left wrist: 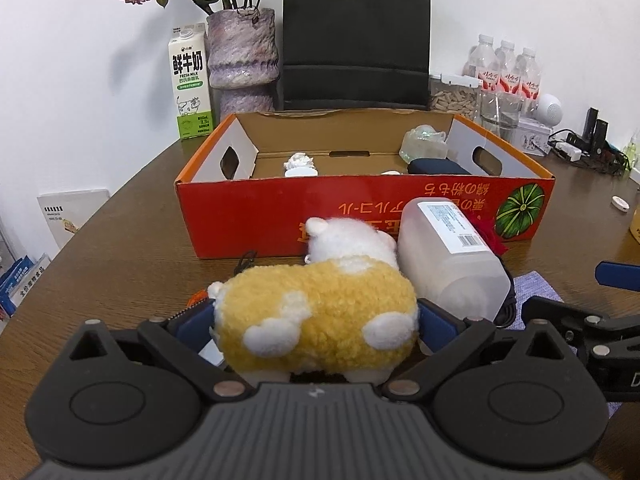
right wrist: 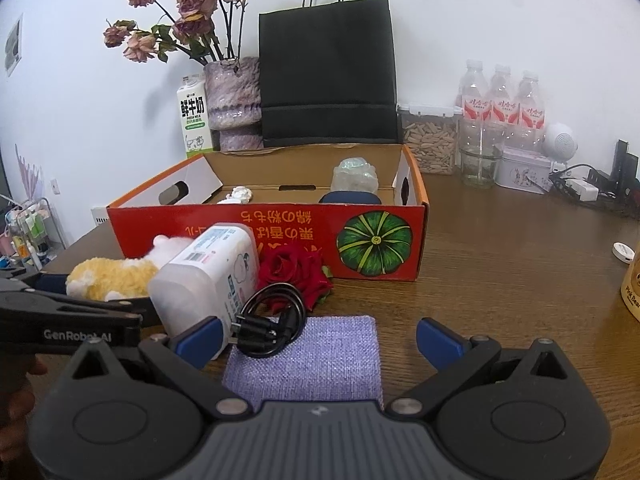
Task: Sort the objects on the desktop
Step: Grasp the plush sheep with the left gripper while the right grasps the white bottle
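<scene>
A yellow-and-white plush toy (left wrist: 320,312) sits between the blue pads of my left gripper (left wrist: 316,320), which is shut on its body; it also shows in the right wrist view (right wrist: 112,276). Beside it lies a white plastic bottle (left wrist: 452,256) on its side, also in the right wrist view (right wrist: 212,276). A red cardboard box (left wrist: 248,216) stands behind, holding several small items. My right gripper (right wrist: 320,340) is open and empty over a purple cloth (right wrist: 316,360), with a coiled black cable (right wrist: 272,320) and a red rose (right wrist: 296,272) just ahead.
A milk carton (left wrist: 192,84), a vase of dried roses (left wrist: 242,56), a black paper bag (left wrist: 356,36), water bottles (left wrist: 504,68), a glass (right wrist: 478,164), a tin (right wrist: 524,174) and chargers (right wrist: 580,190) line the back of the wooden table (right wrist: 500,260).
</scene>
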`<state>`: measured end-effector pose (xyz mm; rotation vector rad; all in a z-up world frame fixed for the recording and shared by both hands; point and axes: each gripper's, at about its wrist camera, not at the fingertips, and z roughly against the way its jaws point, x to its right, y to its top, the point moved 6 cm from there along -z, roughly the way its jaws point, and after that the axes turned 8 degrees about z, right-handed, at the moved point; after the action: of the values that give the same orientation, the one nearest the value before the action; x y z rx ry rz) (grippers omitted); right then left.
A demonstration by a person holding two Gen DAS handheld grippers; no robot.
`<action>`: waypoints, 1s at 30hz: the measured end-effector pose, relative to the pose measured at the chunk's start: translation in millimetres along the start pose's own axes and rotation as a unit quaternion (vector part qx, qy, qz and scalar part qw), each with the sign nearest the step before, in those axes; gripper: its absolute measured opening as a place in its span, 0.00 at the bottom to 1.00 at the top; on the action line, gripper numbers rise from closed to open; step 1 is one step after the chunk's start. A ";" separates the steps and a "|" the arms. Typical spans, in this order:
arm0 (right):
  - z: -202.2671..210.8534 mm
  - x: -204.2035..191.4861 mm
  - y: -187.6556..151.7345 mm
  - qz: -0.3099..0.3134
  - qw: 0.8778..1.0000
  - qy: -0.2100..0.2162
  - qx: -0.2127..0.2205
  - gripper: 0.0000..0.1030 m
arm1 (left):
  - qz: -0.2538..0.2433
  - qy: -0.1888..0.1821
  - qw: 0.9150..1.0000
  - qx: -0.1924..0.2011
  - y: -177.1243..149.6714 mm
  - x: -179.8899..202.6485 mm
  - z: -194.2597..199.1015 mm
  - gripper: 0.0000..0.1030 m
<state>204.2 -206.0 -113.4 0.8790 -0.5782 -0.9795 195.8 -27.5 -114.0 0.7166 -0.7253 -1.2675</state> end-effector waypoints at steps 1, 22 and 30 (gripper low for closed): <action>-0.2 -0.2 0.0 0.001 1.000 0.000 0.000 1.00 | -0.003 0.000 1.000 0.002 -0.6 0.3 0.4 0.98; 1.3 -2.0 2.8 -0.008 1.000 -0.007 0.016 1.00 | 0.040 -0.045 0.997 0.058 7.7 -17.0 25.3 0.91; 0.4 -40.2 20.9 0.015 1.000 0.008 0.024 1.00 | 0.066 -0.048 0.993 0.081 18.1 -45.2 33.2 0.91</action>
<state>195.2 -164.7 -97.0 0.9171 -0.6010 -0.9338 172.6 17.4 -83.6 0.7315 -0.9470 -1.1370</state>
